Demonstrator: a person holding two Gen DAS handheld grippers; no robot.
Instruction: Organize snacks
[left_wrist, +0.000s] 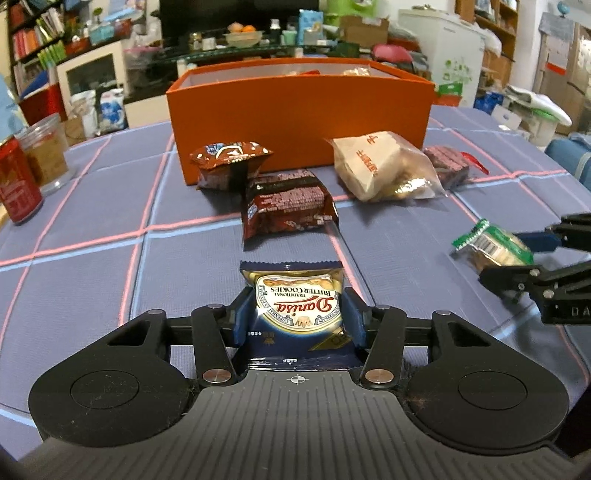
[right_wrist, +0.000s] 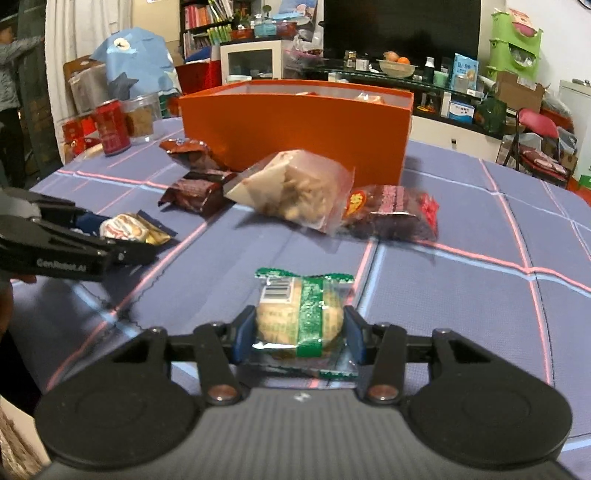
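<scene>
So: left gripper (left_wrist: 297, 315) clamped on cookie packet (left_wrist: 295, 314), right gripper (right_wrist: 299, 326) on green-wrapped biscuit (right_wrist: 299, 317); orange box (left_wrist: 299, 122) dead ahead, toward counter's far edge.

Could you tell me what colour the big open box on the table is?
Orange box, shown best in the left wrist view.
</scene>
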